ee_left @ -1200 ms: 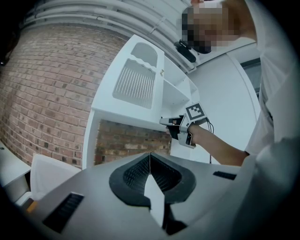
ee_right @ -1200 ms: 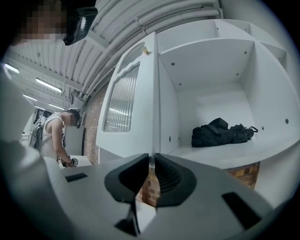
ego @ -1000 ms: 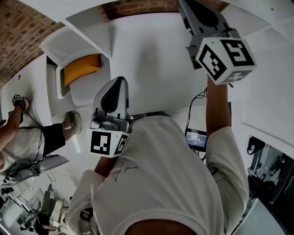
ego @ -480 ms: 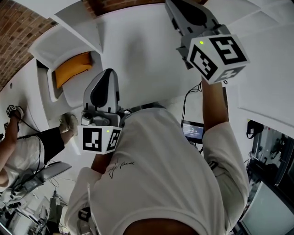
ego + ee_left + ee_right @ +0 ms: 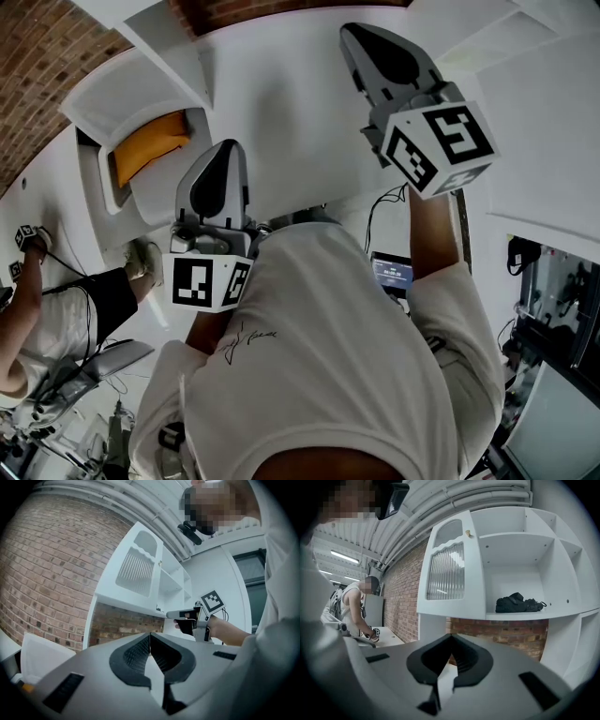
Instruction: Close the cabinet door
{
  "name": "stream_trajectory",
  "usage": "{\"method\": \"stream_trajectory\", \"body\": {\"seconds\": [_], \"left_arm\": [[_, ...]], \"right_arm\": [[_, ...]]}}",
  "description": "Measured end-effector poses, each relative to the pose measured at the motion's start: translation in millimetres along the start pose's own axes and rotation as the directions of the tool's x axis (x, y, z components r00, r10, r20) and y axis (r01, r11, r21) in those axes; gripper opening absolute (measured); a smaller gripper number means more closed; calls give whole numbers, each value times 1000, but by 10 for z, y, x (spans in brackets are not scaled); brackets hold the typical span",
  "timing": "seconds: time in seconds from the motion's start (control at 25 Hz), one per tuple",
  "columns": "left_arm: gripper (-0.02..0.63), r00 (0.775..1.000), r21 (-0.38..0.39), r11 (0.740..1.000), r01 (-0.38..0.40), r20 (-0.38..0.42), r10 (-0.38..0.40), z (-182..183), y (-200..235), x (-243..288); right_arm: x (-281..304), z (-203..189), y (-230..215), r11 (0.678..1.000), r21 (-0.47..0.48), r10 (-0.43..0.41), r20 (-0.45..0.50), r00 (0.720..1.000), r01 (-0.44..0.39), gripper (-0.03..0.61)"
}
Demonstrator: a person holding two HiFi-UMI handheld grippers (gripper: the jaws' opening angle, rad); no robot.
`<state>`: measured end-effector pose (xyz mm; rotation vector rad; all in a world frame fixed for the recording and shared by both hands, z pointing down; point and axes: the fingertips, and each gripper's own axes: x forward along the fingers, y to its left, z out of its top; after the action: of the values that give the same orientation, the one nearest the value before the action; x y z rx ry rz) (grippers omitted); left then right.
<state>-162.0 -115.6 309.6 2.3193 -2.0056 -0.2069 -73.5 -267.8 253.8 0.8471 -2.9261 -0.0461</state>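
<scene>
Right gripper view: cabinet door (image 5: 447, 576) is standing swung open at the left of the shelves, well ahead of the jaws.
Right gripper (image 5: 451, 637): jaws are meeting, gripping nothing; it is facing the door, probably to push it.
Left gripper (image 5: 150, 635): jaws are pressing together, empty; probably idling as the spare.
Shelf contents: black bundle (image 5: 519, 603) is lying well inside, seemingly not blocking the door.

The right tool (image 5: 451, 637) has its jaws together, empty. Beyond, the white ribbed-glass cabinet door (image 5: 447, 576) stands open; a crumpled black cloth (image 5: 518, 603) lies midway along the white shelf (image 5: 562, 615).
</scene>
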Motion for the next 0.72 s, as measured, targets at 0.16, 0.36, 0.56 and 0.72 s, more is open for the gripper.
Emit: {"method": "stream_trajectory", "body": {"seconds": [0.16, 0.36, 0.56, 0.72], "left_arm": [[15, 1000, 16, 1000, -8, -17, 9, -36, 5, -86], [15, 1000, 15, 1000, -9, -25, 10, -46, 6, -156], [15, 999, 9, 1000, -4, -34, 4, -80, -52, -228], [15, 999, -1, 1000, -2, -36, 2, -105, -104, -311]], "right_arm": [[-132, -157, 85, 1000, 16, -16, -29, 999, 17, 25], [-298, -302, 205, 998, 31, -47, -68, 997, 49, 25], [-455, -475, 351, 997, 47, -61, -103, 993, 66, 25], [-573, -583, 448, 995, 53, -75, -123, 990, 82, 23]]}}
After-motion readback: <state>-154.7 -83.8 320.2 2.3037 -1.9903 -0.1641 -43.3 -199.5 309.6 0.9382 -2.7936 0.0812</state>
